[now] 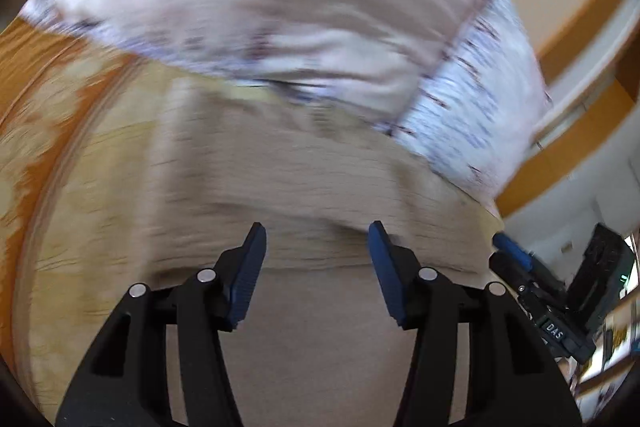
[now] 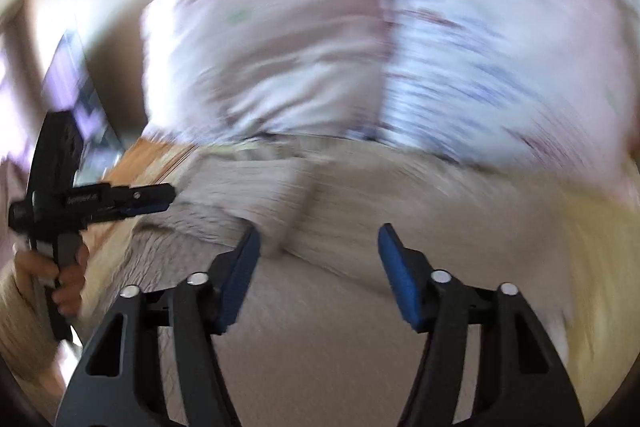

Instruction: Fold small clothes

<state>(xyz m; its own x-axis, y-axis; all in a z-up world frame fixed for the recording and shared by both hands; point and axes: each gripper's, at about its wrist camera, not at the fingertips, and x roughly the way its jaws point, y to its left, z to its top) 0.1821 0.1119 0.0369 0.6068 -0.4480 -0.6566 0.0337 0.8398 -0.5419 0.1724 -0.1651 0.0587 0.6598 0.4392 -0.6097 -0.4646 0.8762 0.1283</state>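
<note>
A beige ribbed garment (image 1: pixel 280 179) lies spread on the bed, blurred by motion. It also shows in the right wrist view (image 2: pixel 340 211), with a folded ridge near its middle. My left gripper (image 1: pixel 316 231) is open and empty, just above the garment's near part. My right gripper (image 2: pixel 318 233) is open and empty over the same cloth. The left gripper shows from the side in the right wrist view (image 2: pixel 160 197), at the garment's left edge. The right gripper shows at the right edge of the left wrist view (image 1: pixel 508 243).
A white and pale pink pillow (image 1: pixel 260 7) with a blue-patterned side lies behind the garment, also in the right wrist view (image 2: pixel 360 47). A yellow-orange patterned bed cover (image 1: pixel 48 131) lies under the cloth. A wooden bed frame (image 1: pixel 576 31) and shelves stand at right.
</note>
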